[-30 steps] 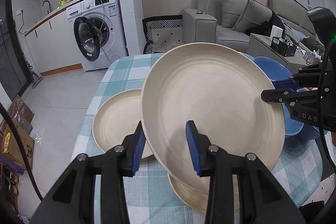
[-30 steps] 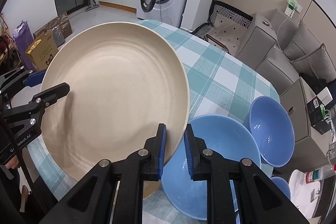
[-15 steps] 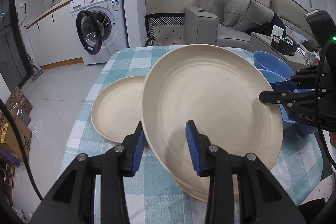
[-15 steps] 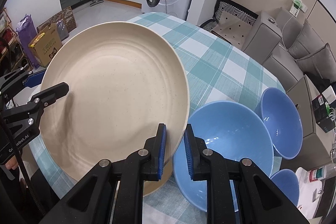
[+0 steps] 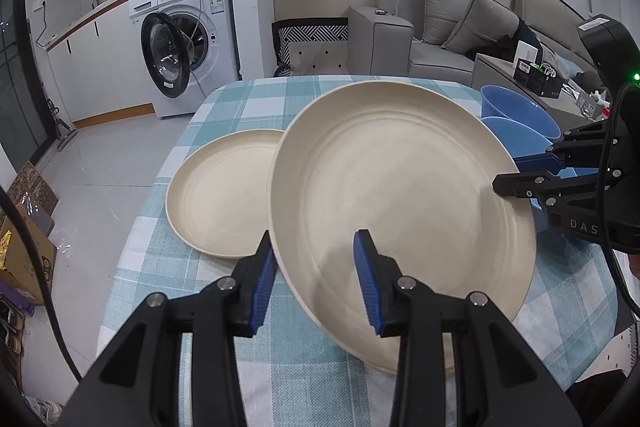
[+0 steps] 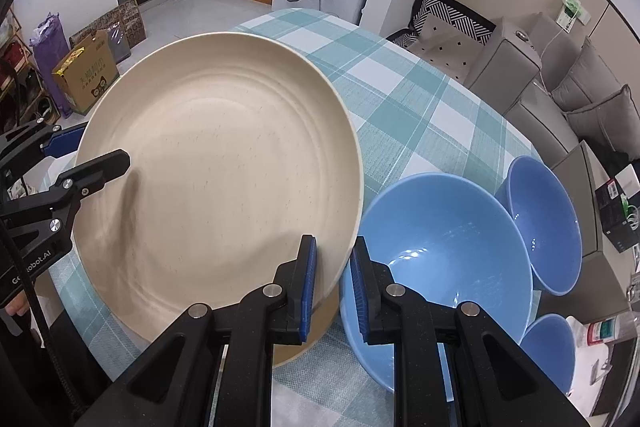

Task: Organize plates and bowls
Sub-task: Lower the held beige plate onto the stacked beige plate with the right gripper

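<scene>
**Left wrist view: 2 grippers hold 1 cream plate over the checked table**

The checked table carries everything. Above it the large cream plate is held tilted, its lower edge over a second cream rim beneath. Another cream plate lies flat to the left, partly overlapped. 3 blue bowls sit on the right side: the big bowl, a middle bowl, a small bowl.

The left gripper is partly closed, its blue pads straddling the plate's near rim, gripping it. The right gripper is clamped tight on the opposite rim.

Readable writing: "DAS" on the right gripper's body, "obot.AI" on the left's.
</scene>
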